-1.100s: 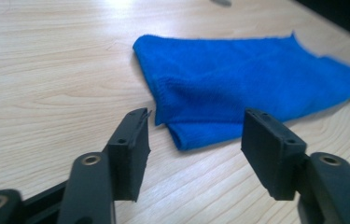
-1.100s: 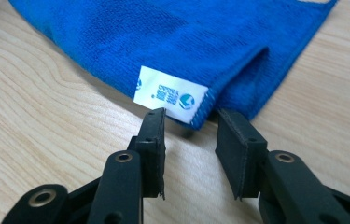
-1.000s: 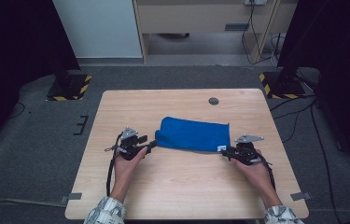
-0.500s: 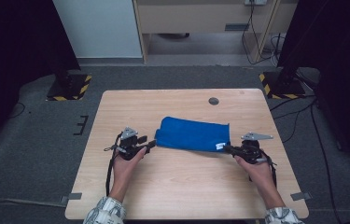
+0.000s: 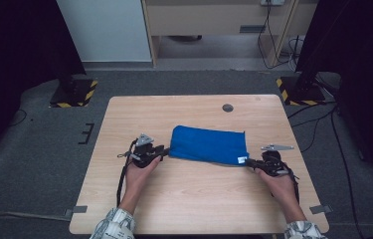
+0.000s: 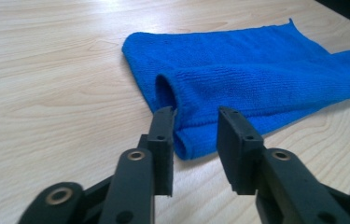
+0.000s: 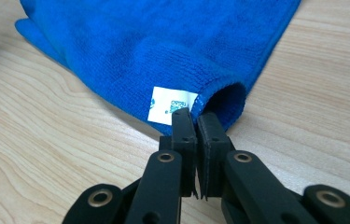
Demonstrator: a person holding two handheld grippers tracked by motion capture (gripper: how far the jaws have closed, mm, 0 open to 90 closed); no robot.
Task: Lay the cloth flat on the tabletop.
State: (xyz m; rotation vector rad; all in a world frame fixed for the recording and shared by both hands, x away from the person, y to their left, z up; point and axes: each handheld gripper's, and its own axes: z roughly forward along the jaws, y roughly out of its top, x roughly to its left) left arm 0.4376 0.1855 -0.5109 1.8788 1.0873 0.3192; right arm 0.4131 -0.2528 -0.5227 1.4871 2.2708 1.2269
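A folded blue cloth [image 5: 209,144] lies flat in the middle of the wooden table [image 5: 199,204]. My left gripper [image 5: 165,151] sits at the cloth's left near corner. In the left gripper view the jaws [image 6: 196,126] stand apart around a raised fold of the cloth [image 6: 256,70]; they have just been closing and the pads do not press on it. My right gripper [image 5: 249,162] is at the right near corner. In the right gripper view it [image 7: 195,119] is shut on the cloth's [image 7: 154,42] edge, right beside a white label [image 7: 171,106].
A small dark round disc [image 5: 228,107] sits in the table near its far edge. Black stands with yellow-striped bases [image 5: 74,94] rise on the floor at both far corners. Bare wood lies between my forearms in front of the cloth.
The right gripper's jaws have narrowed onto the cloth's right near corner. The left gripper's jaws look closer together. Both hands have stayed where they were, and the cloth lies as before.
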